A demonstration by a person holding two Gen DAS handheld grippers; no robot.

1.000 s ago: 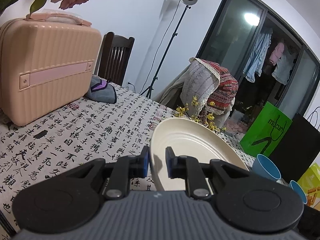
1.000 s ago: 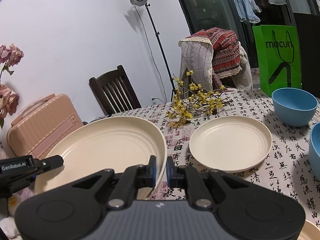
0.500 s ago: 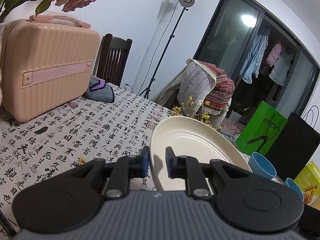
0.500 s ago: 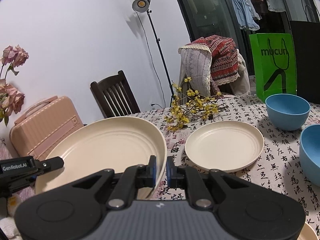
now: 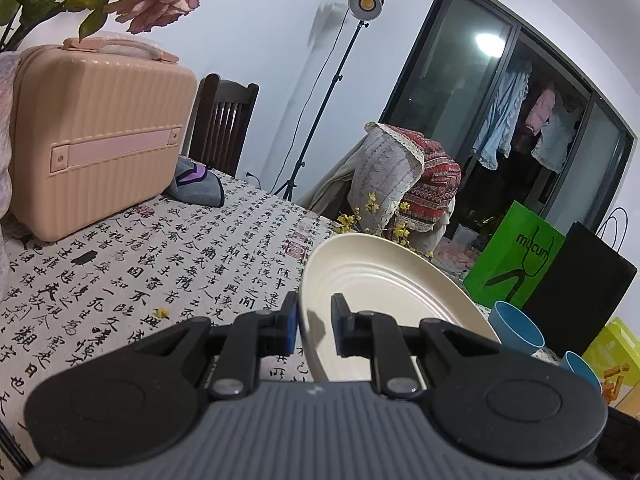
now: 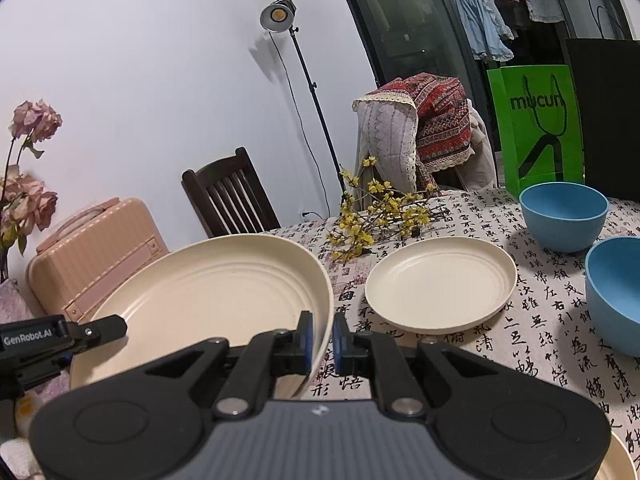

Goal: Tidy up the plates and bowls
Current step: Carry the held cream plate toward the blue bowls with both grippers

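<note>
Plate (image 6: 208, 292) up off the counter (image 6: 540, 340), clenched at opposite rims by left tool (image 5: 315, 322) and right tool (image 6: 319, 330). Slid a bit closer to smaller plate (image 6: 440, 280) lately, so probably stacking there next.

Round cream ribbed plates: 2, large one (image 6: 208, 292) held up, smaller one (image 6: 440, 280) flat on worktop. Round blue bowls: 2, (image 6: 564, 216) and (image 6: 616, 292). Dark wooden chairs: 1 (image 6: 232, 196). Pink ribbed suitcases: 1 (image 5: 100, 136). Green paper bags: 1 (image 6: 536, 128). Grippers: 2.
</note>
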